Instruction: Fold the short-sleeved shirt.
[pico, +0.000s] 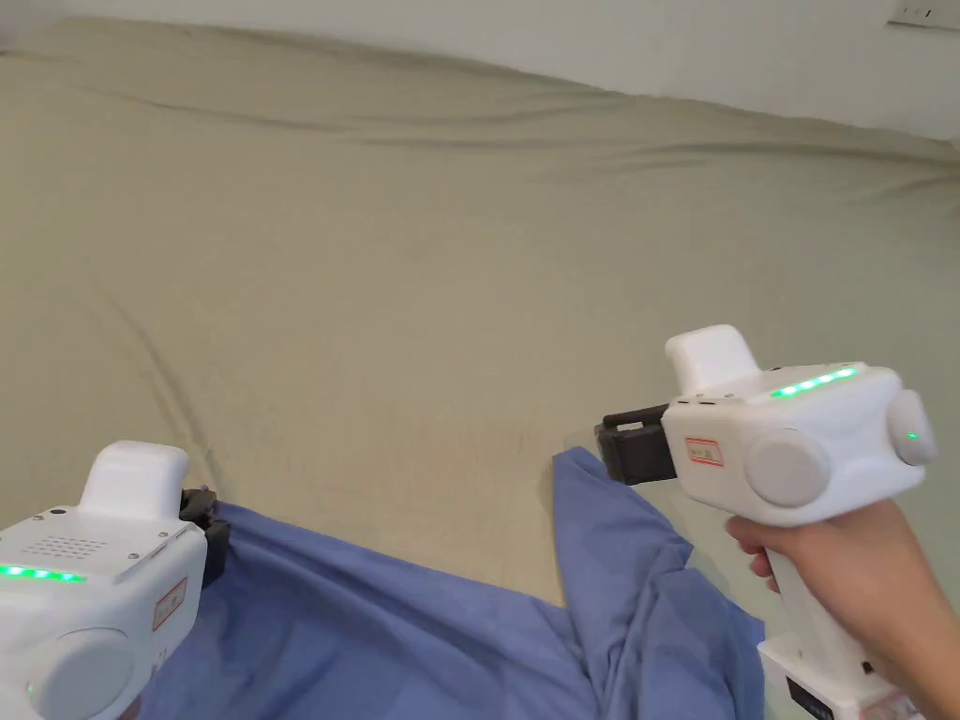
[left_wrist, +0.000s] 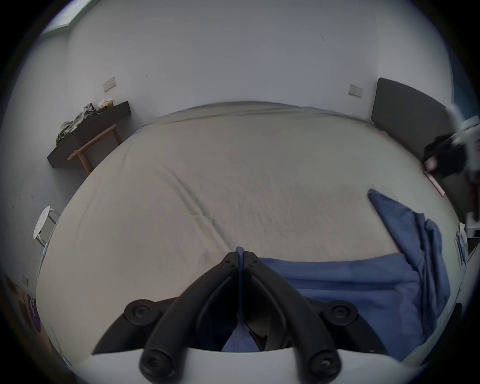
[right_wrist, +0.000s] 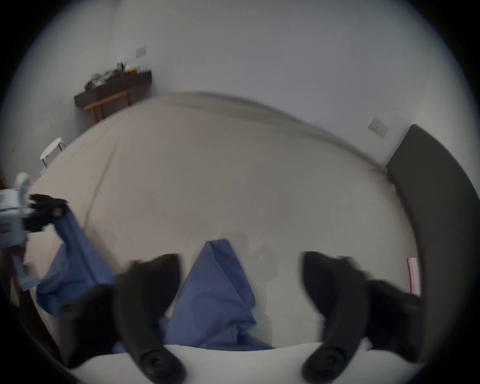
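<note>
— Cloth like that blue shirt (pico: 394, 628) looks thin and limp to me: light, soft, nothing stiff in it, so it should sag wherever it isn't held.

— Where does it lie?

— On the beige bed sheet (pico: 450, 281), bunched along the near edge, between the two tools. The left gripper (left_wrist: 240, 259) has its jaws closed together on an edge of the fabric; a blue sliver stands up between the tips in its own view. From there the shirt runs off to that gripper's right and rises into a crumpled ridge.

— And the other one?

— The right gripper (right_wrist: 241, 280) has its jaws spread wide, with nothing between them. A pointed flap of the shirt lies just below and ahead of it on the sheet, not touched.

— So where would you take hold?

— At that pointed flap, I'd judge, near a hem or seam where the layers are doubled, since a single thin layer may slip out of smooth jaws. With both ends pinched, the cloth could be pulled taut and laid flat before any fold.

— Risk?

— Grabbing the bed sheet along with it, likely.
</note>
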